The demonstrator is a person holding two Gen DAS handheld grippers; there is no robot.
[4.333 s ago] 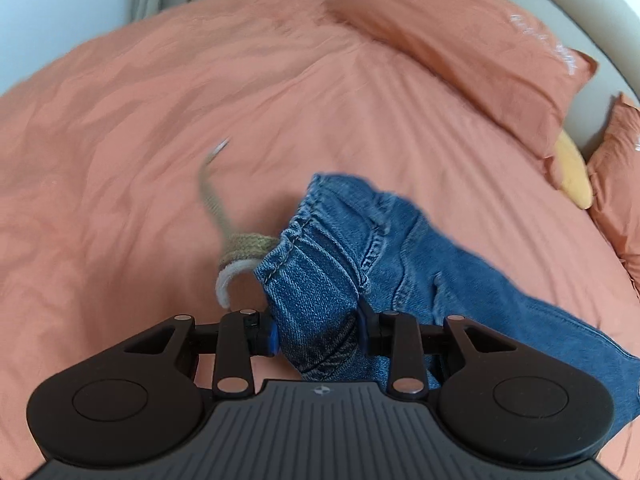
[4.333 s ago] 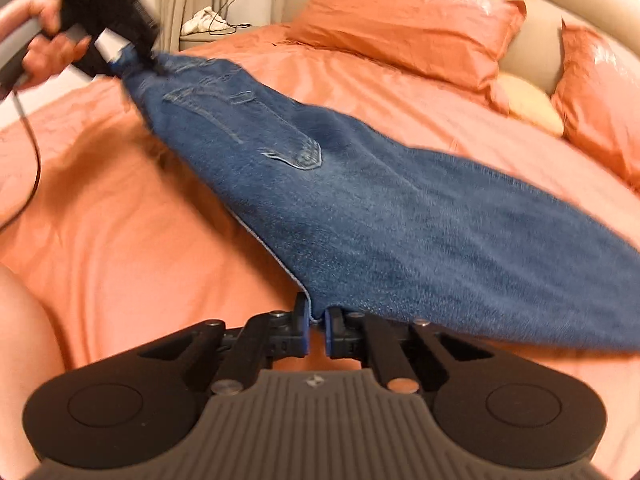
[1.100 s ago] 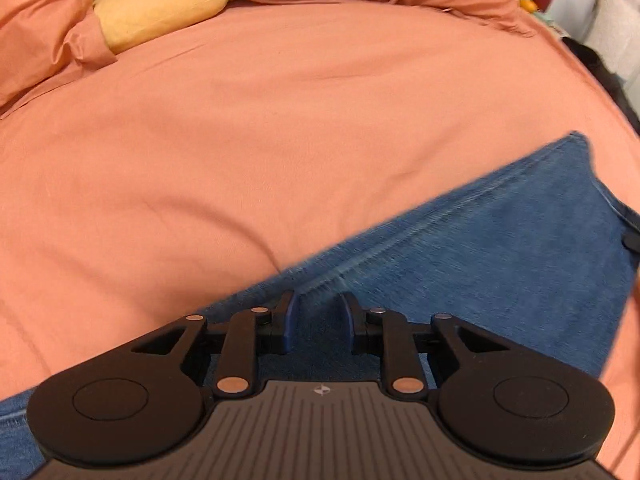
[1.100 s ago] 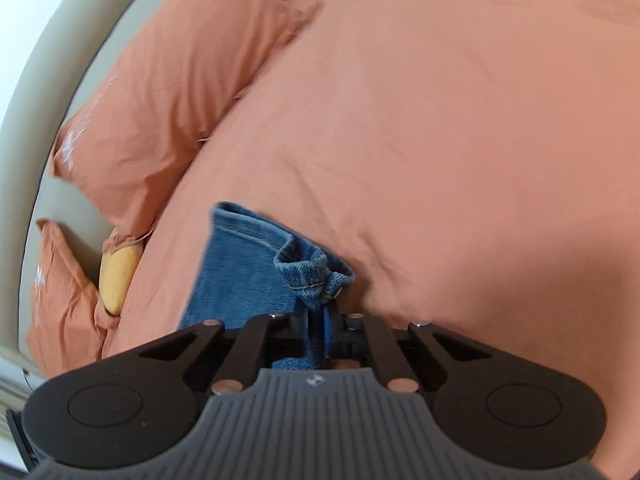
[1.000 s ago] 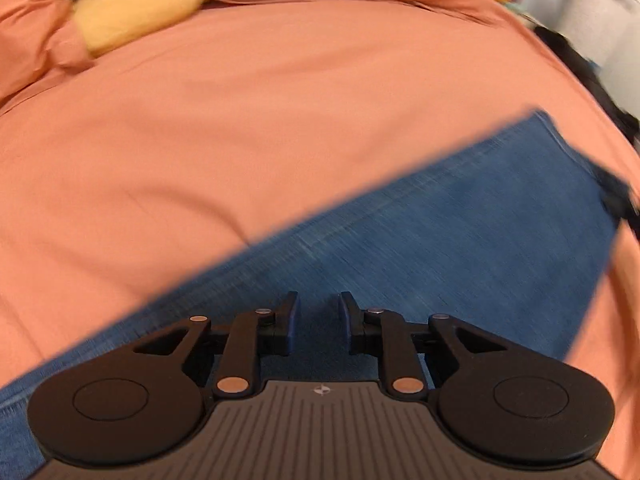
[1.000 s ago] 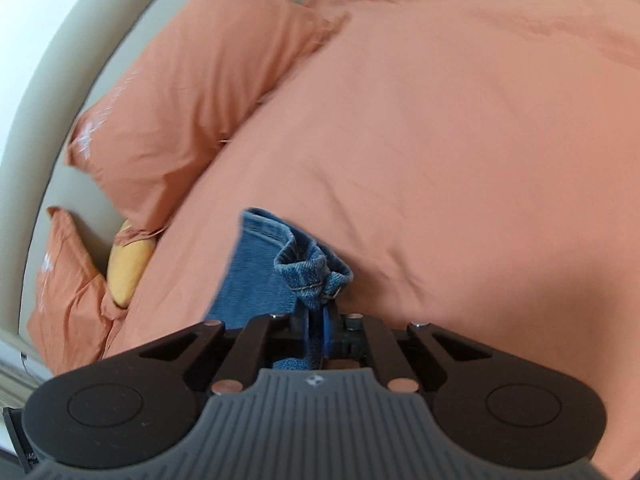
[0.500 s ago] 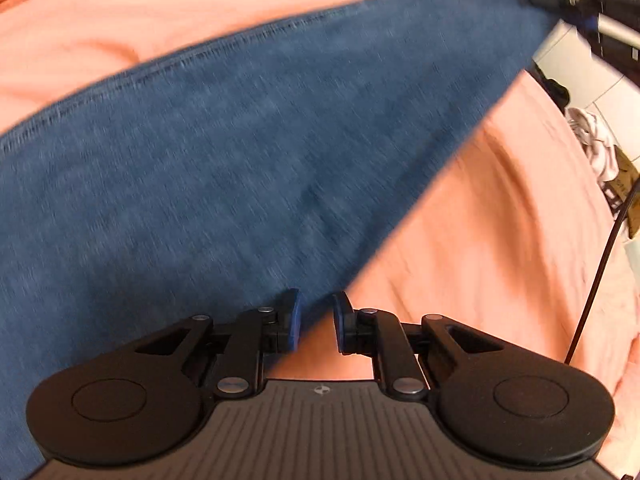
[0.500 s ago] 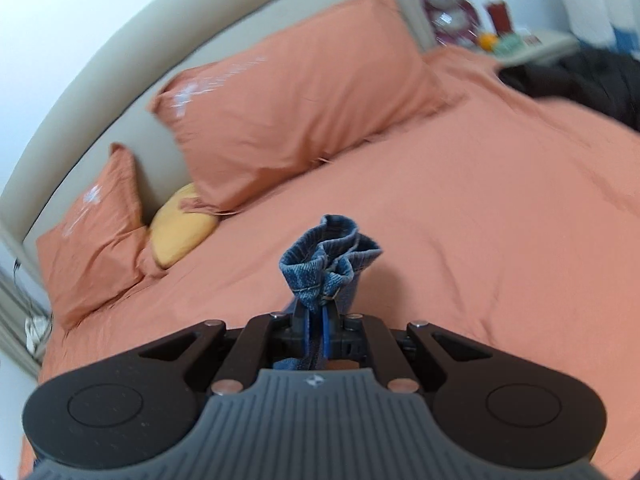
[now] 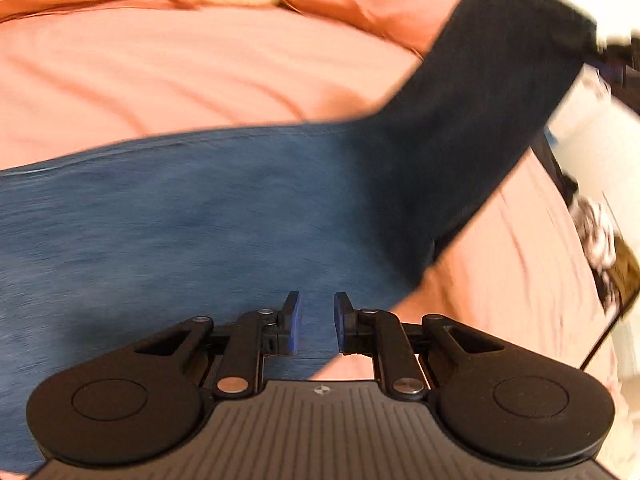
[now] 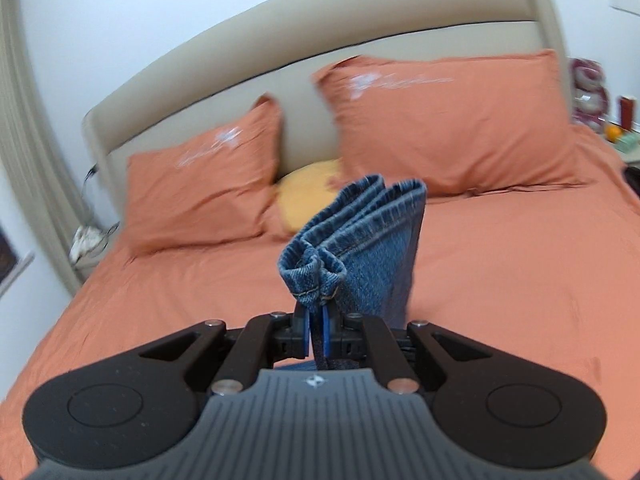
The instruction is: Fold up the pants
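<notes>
The blue denim pants (image 9: 200,216) lie across the orange bed, and their far end rises off the bed to the upper right (image 9: 492,80). My left gripper (image 9: 316,322) is open with nothing between its pads, low over the near edge of the denim. My right gripper (image 10: 316,330) is shut on the bunched hem ends of the pants (image 10: 360,240), which stand up above its fingers. The right gripper shows blurred at the top right of the left wrist view (image 9: 616,48).
The orange bed sheet (image 10: 520,280) spreads all around. Two orange pillows (image 10: 452,120) and a yellow cushion (image 10: 304,192) lie against the beige headboard (image 10: 280,60). A nightstand with small items (image 10: 616,136) stands at the right. Clothes and a cable (image 9: 600,240) lie beside the bed.
My left gripper let go of the waistband and moved along the pants; it now hovers open over the denim. My right gripper has lifted the hem end up and turned towards the headboard.
</notes>
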